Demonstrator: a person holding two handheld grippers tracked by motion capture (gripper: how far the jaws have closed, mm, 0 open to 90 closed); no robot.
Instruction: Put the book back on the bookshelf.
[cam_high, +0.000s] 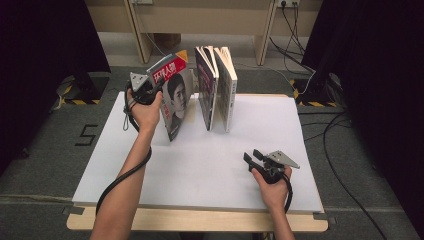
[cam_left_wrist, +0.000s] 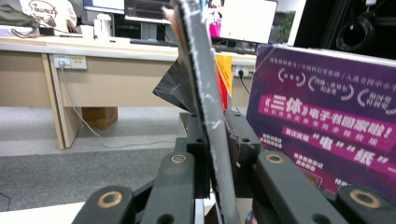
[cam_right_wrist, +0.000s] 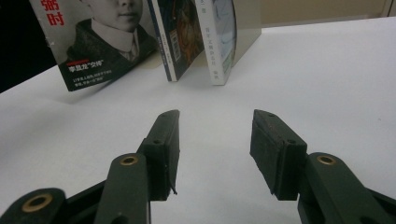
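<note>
From the high view, the left gripper (cam_high: 150, 90) holds a magazine (cam_high: 176, 95) by its top edge at the far left of the white table (cam_high: 210, 165). The magazine tilts, its lower edge on the table, so the grip is probably what keeps it from flopping over. Just to its right two books (cam_high: 216, 85) stand upright side by side, spines toward the person, apart from the magazine. That suggests a row being built or thinned. The right gripper (cam_high: 255, 159) rests low on the near right of the table, well apart from the row and likely idle.

In the left gripper view, the jaws are clamped on the magazine's (cam_left_wrist: 205, 93) worn grey edge, which runs up between them. A purple book cover (cam_left_wrist: 327, 126) stands close on the right.

In the right gripper view, the fingers (cam_right_wrist: 163, 149) stand wide apart over bare table with nothing between them. They face the row: the magazine (cam_right_wrist: 93, 42) leans at left, the two books (cam_right_wrist: 196, 37) upright beside it. This open pose looks ready to steady a book if needed.
</note>
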